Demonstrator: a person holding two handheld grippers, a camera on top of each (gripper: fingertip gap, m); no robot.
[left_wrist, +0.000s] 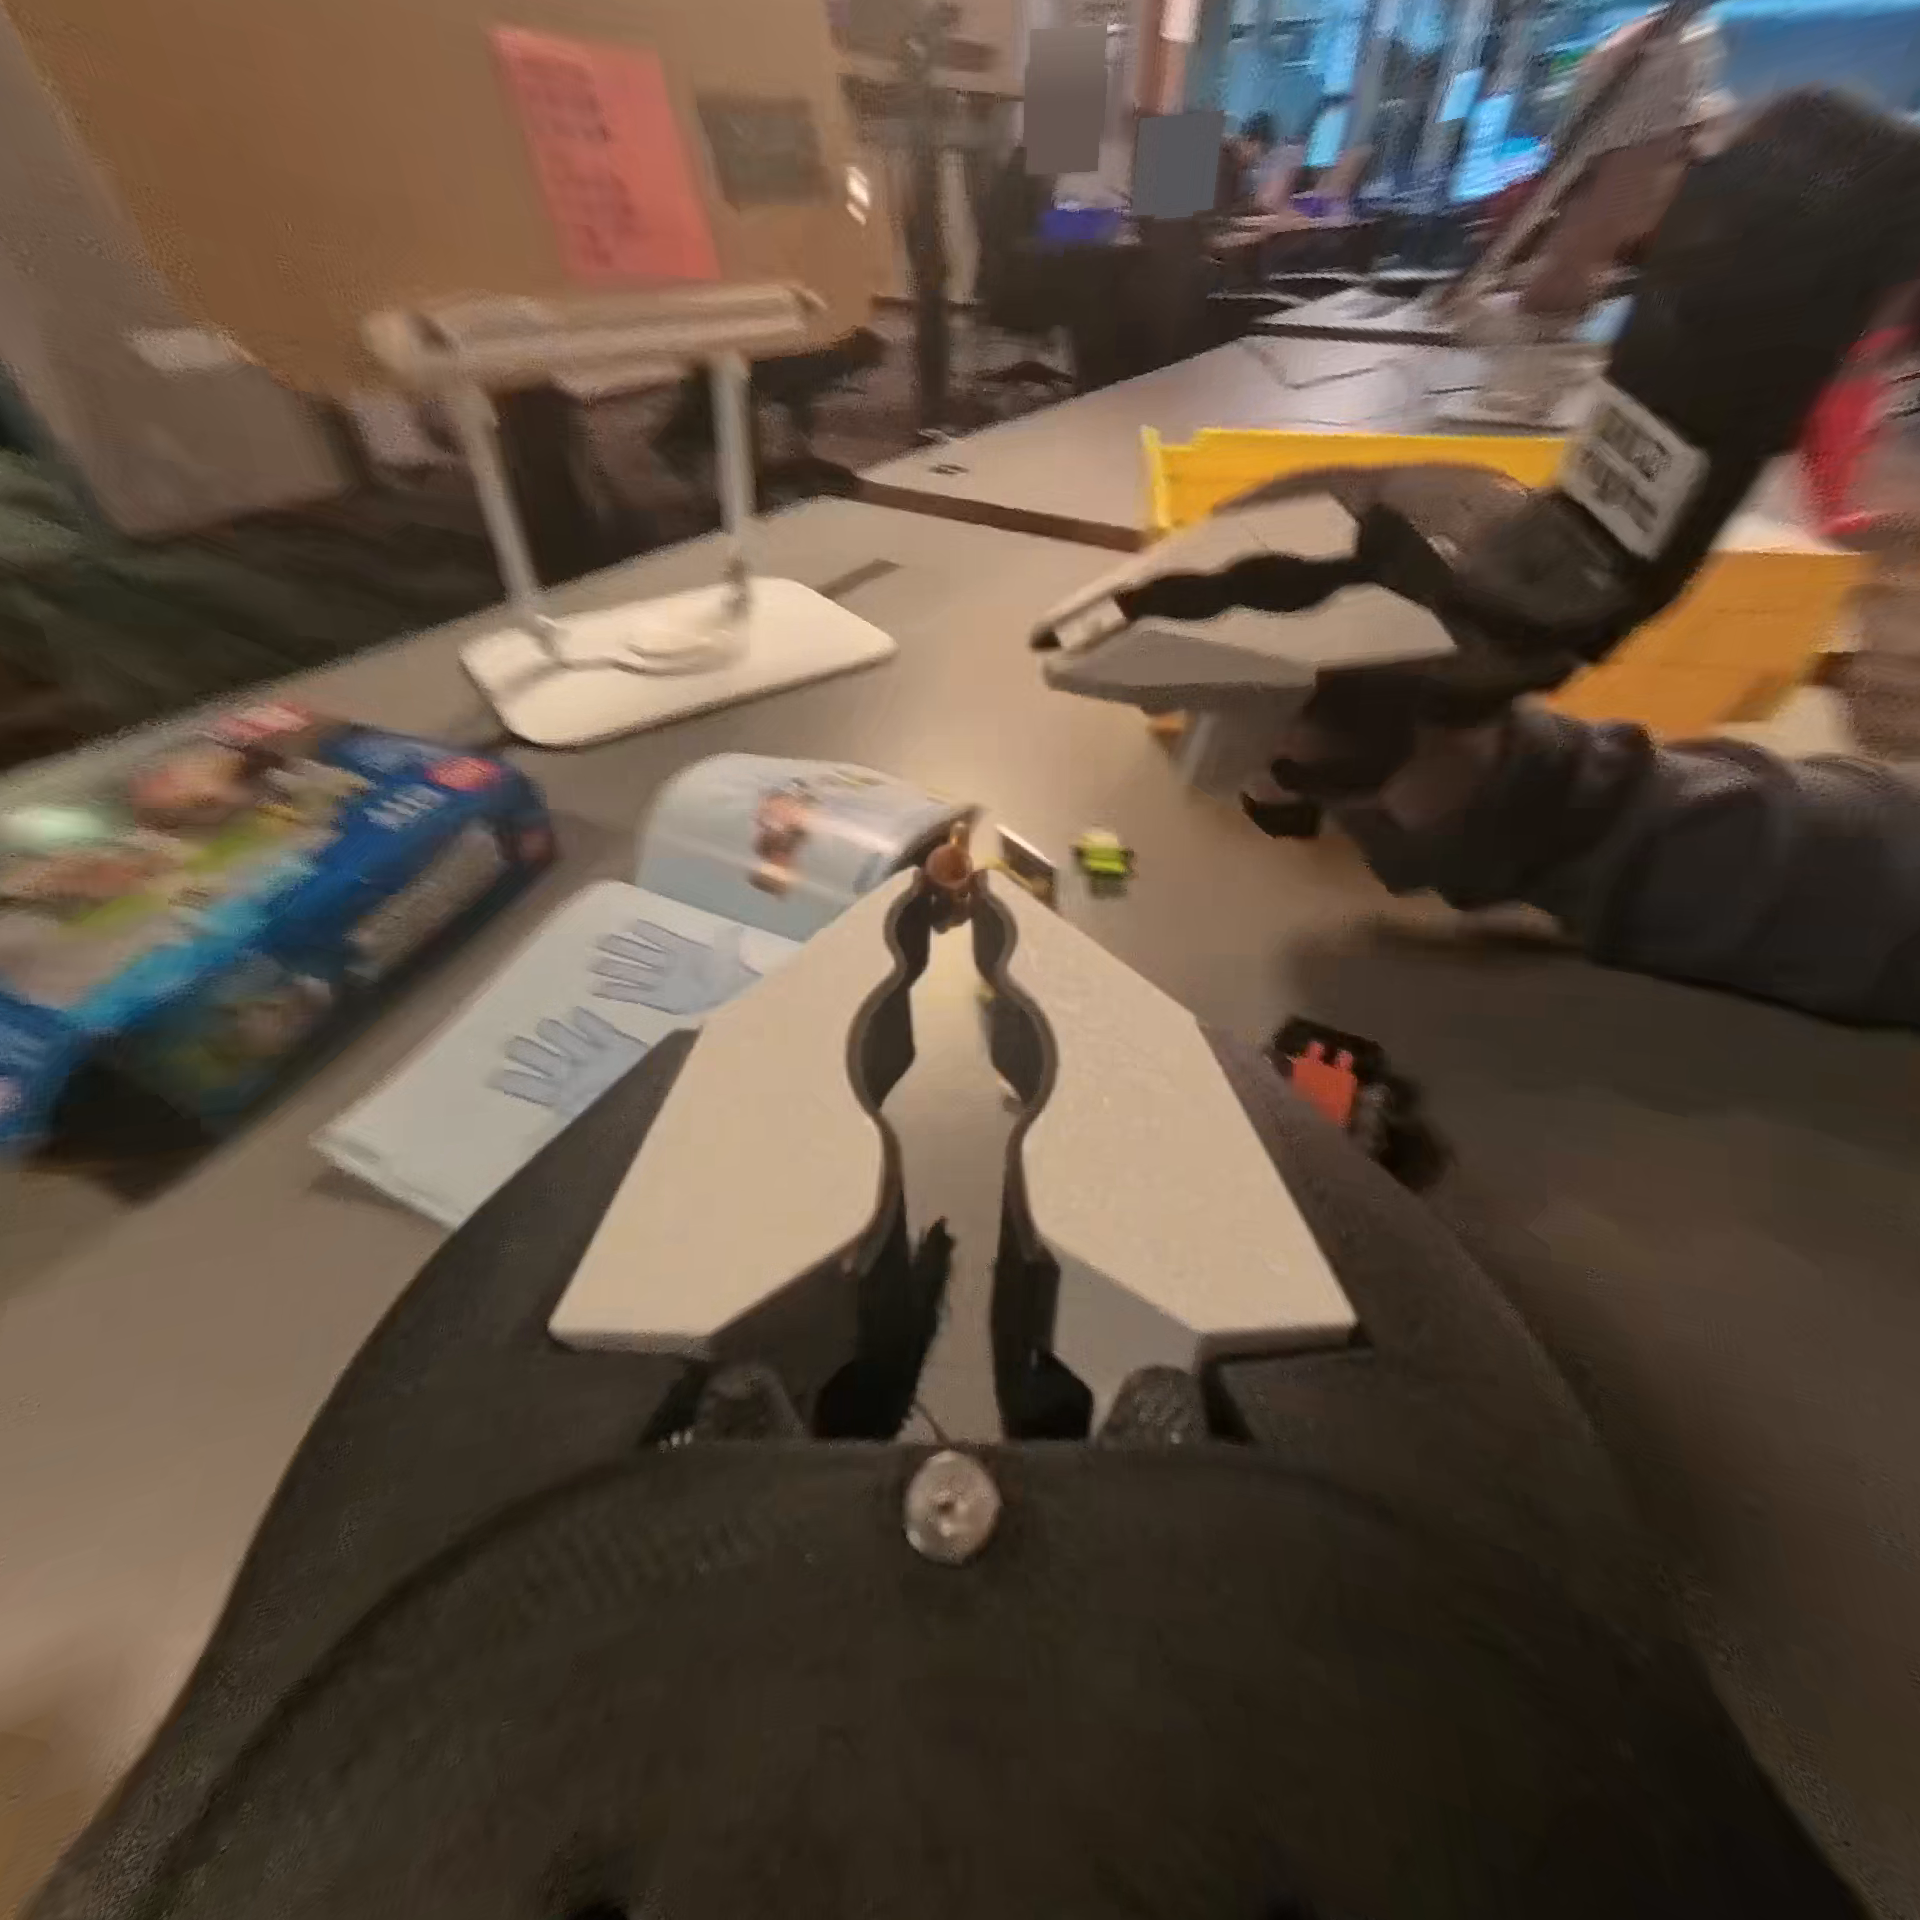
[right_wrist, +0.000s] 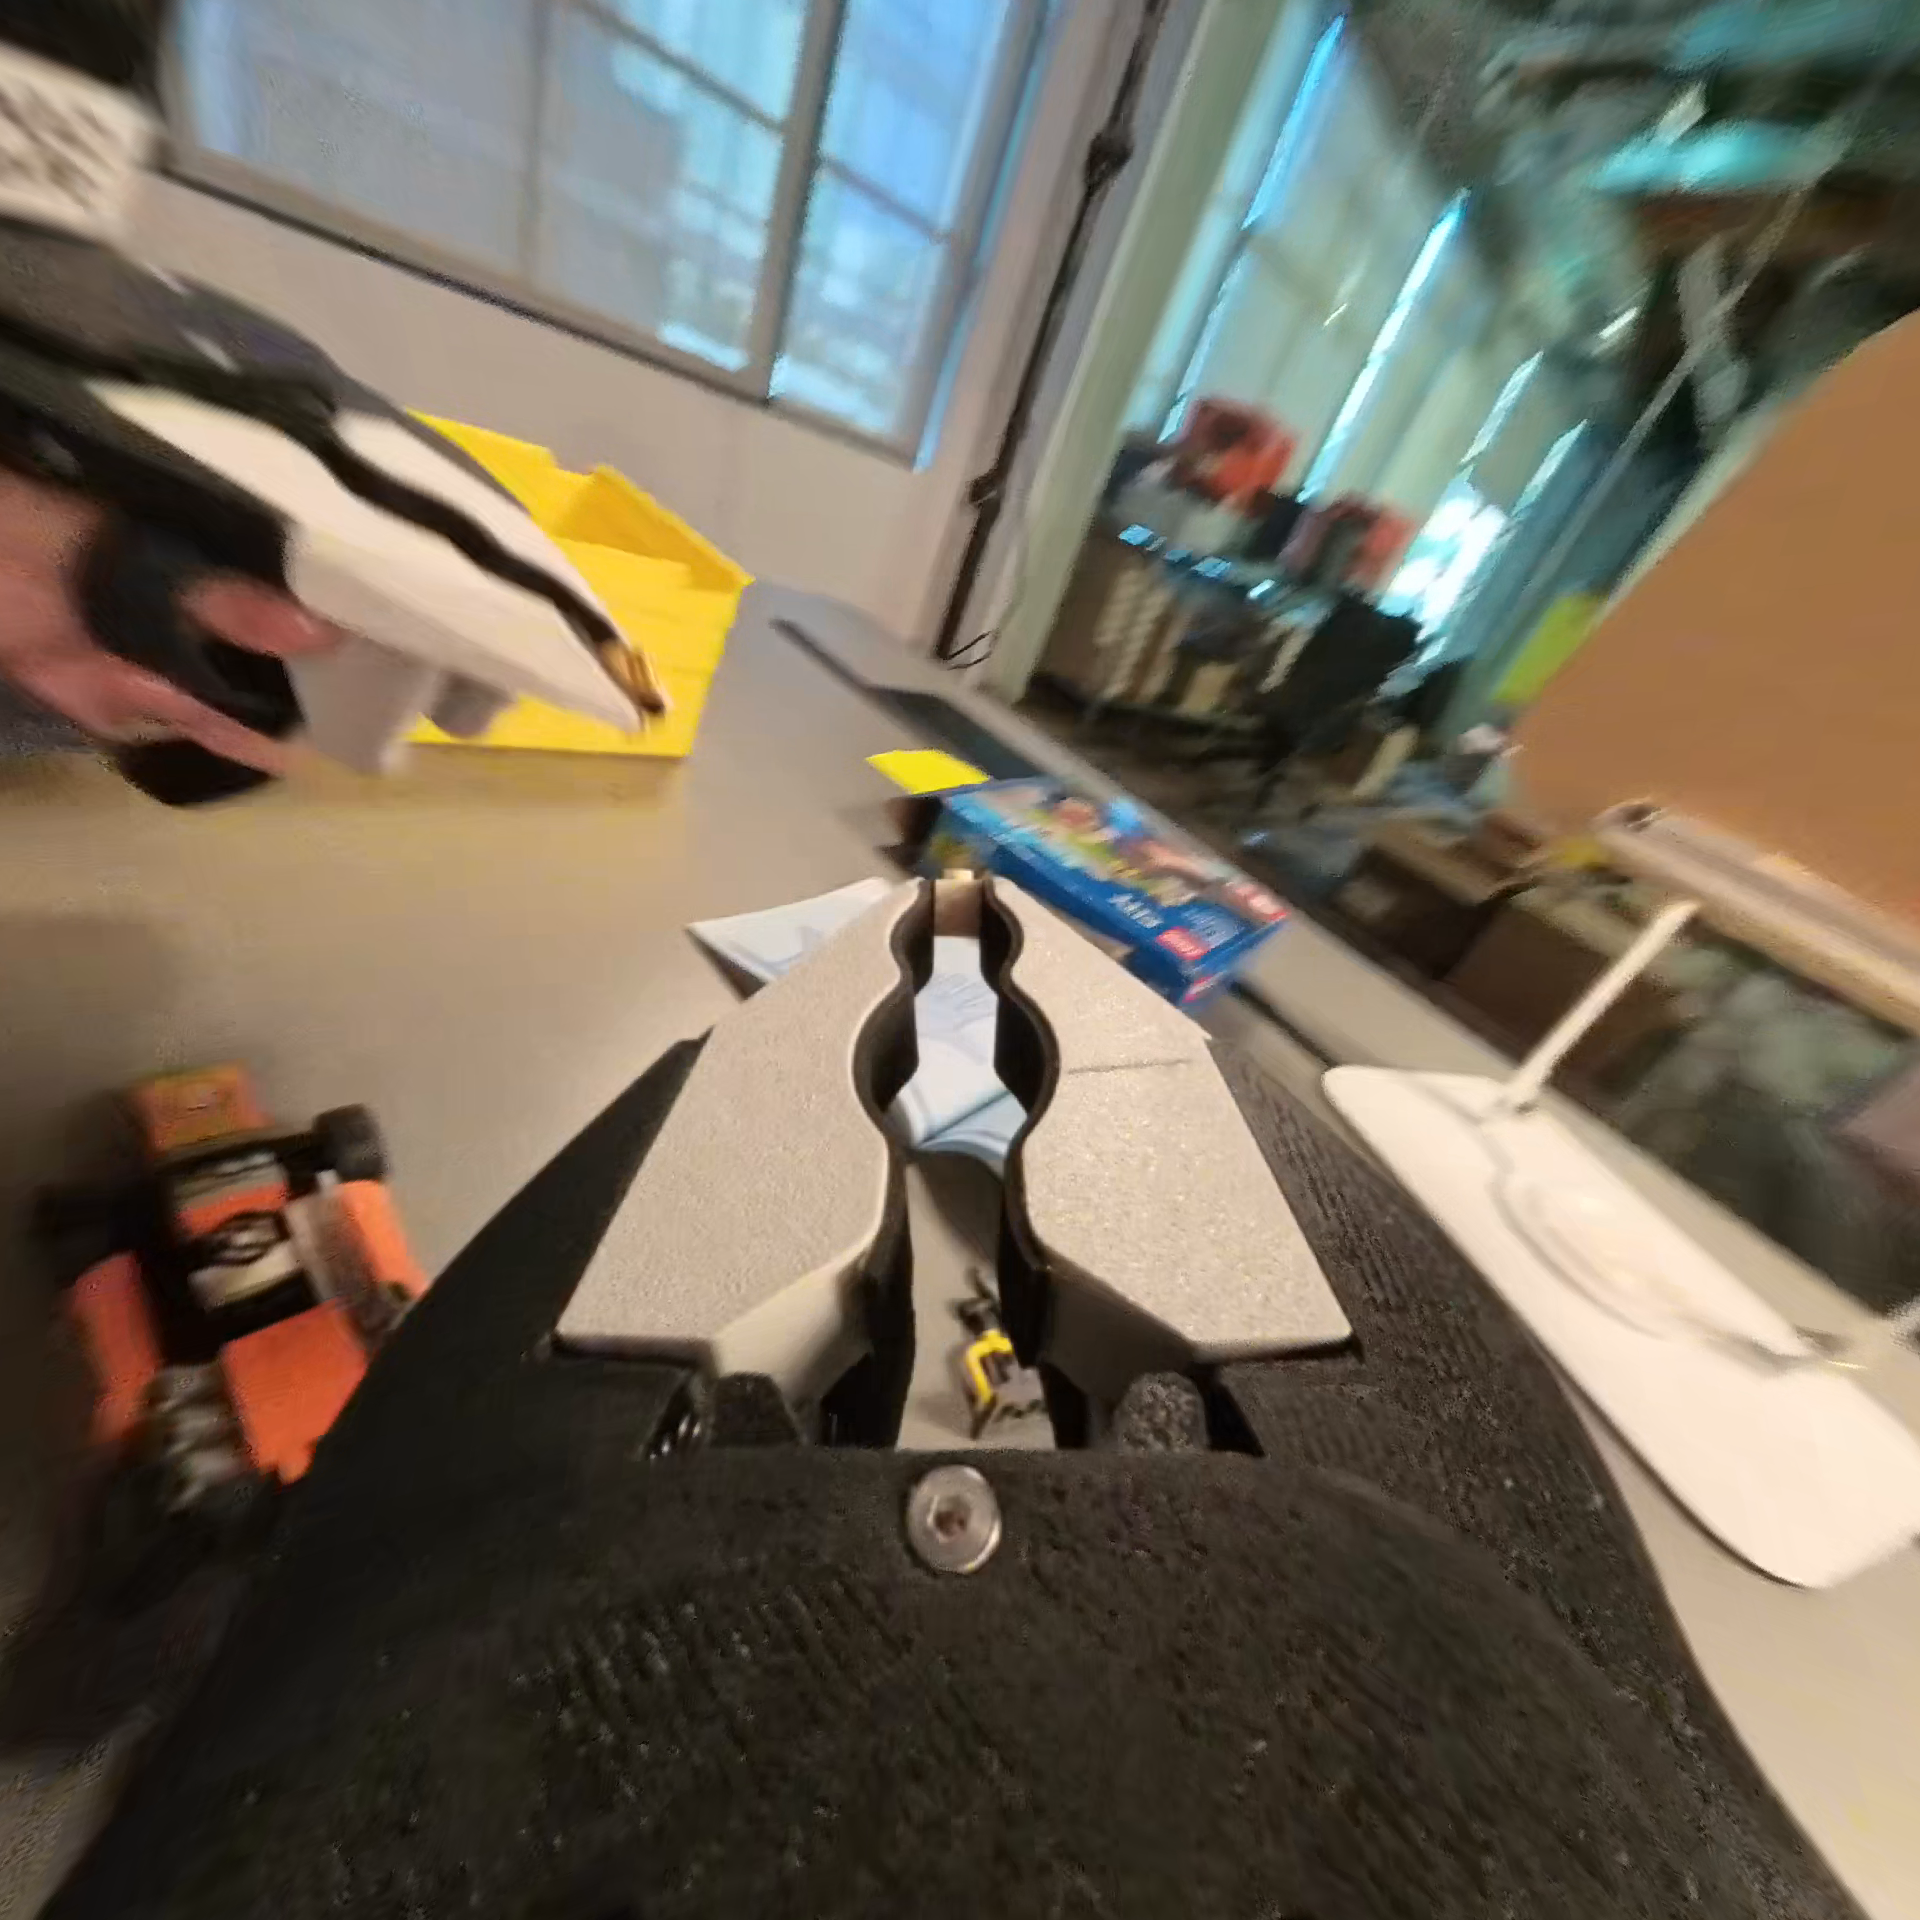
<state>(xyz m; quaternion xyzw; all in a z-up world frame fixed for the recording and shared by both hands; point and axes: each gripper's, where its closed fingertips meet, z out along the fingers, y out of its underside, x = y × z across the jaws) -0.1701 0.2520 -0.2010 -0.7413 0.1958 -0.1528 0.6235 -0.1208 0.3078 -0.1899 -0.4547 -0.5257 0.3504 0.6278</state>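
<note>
A grey table stood in a room with big windows and a tan wall bearing a pink sheet; both views were blurred.

The left gripper was raised over the table with its jaws nearly together, clamped on a small brown piece at the very tips. The right wrist view showed the same brown bit poking from those tips, in front of a yellow bin. Just past the tips lay an open booklet with a curled page, a small card and a tiny lime-green piece. A blue box lay to the left, a white stand farther back, and an orange and black piece beside the right finger.

The right gripper was also nearly closed, its pads pressed on a small tan-grey block at the tips. It hung above the booklet, with the blue box just beyond, the stand's base to its right and an orange toy car to its left. A tiny yellow and black piece lay on the table under the finger roots.
</note>
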